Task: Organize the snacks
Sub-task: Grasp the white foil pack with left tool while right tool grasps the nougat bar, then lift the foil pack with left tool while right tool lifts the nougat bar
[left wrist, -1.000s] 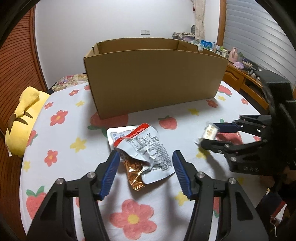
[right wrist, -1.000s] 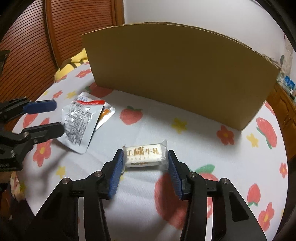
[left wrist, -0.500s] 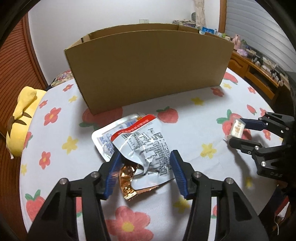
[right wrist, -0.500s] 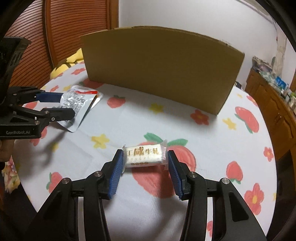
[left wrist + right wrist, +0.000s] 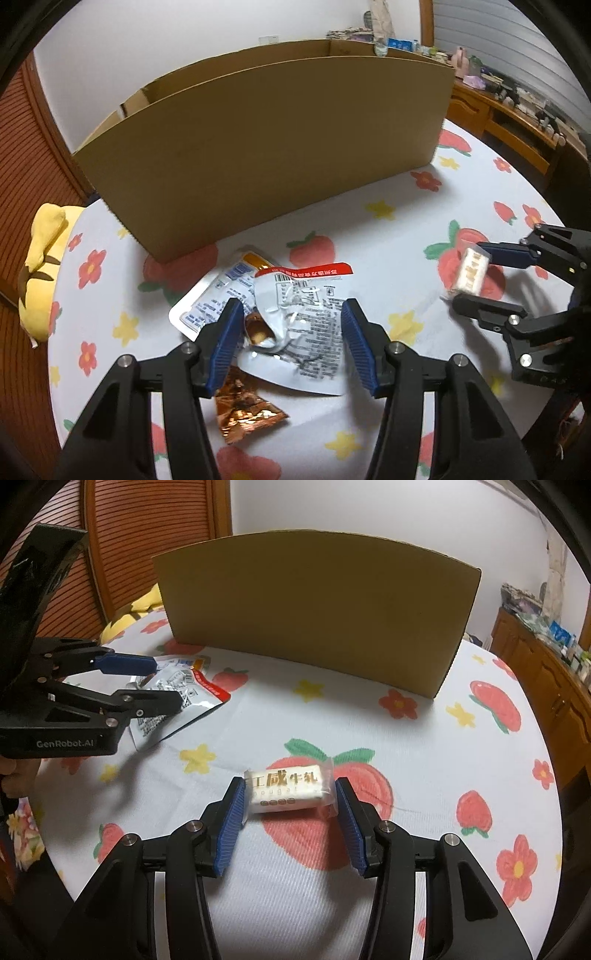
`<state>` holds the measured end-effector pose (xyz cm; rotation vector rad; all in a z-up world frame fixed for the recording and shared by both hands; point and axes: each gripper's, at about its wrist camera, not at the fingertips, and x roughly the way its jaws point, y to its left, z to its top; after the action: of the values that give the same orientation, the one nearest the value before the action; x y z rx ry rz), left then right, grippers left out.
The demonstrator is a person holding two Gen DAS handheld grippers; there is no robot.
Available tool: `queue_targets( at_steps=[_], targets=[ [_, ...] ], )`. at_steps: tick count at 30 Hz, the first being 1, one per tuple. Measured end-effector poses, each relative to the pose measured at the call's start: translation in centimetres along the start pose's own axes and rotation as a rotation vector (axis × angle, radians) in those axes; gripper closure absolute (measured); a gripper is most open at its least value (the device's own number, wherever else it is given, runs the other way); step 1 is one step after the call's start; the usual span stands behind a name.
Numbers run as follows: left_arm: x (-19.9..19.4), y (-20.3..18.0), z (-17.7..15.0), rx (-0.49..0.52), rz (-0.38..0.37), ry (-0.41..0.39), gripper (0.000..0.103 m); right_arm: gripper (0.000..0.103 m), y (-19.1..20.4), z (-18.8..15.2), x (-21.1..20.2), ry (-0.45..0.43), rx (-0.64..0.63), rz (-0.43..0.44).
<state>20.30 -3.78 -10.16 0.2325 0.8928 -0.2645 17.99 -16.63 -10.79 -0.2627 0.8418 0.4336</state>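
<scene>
My left gripper (image 5: 291, 325) is shut on a crumpled silver snack pouch with a red strip (image 5: 306, 325) and holds it above the table. Under it lie a flat silver-blue packet (image 5: 214, 299) and a copper foil wrapper (image 5: 243, 413). My right gripper (image 5: 290, 797) is shut on a white nougat bar (image 5: 288, 788) and holds it above the tablecloth; the bar also shows in the left wrist view (image 5: 471, 271). An open cardboard box (image 5: 266, 147) stands at the back of the table, its tall side (image 5: 317, 605) facing both grippers.
The round table (image 5: 406, 738) has a white cloth with strawberries and flowers. A yellow plush toy (image 5: 40, 266) lies at the left edge. A wooden sideboard with clutter (image 5: 509, 110) stands to the right, a slatted wooden door (image 5: 147, 535) behind.
Both grippers have lifted their snacks off the table and risen. The silver pouch came up off the packet pile; the copper wrapper stayed on the cloth. The box now looks nearer in the left view.
</scene>
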Motion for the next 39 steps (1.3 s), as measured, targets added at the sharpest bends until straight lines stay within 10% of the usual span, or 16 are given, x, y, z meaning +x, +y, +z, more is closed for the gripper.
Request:
queue_targets(
  at_steps=[29, 39],
  targets=[
    [-1.0, -3.7, -1.0, 0.158, 0.006, -0.042, 0.061, 0.052, -0.1, 0.0, 0.2, 0.004, -0.001, -0.001],
    [0.2, -3.8, -1.0, 0.146, -0.064, 0.011, 0.044, 0.052, 0.0, 0.0, 0.2, 0.003, 0.001, 0.001]
  ],
)
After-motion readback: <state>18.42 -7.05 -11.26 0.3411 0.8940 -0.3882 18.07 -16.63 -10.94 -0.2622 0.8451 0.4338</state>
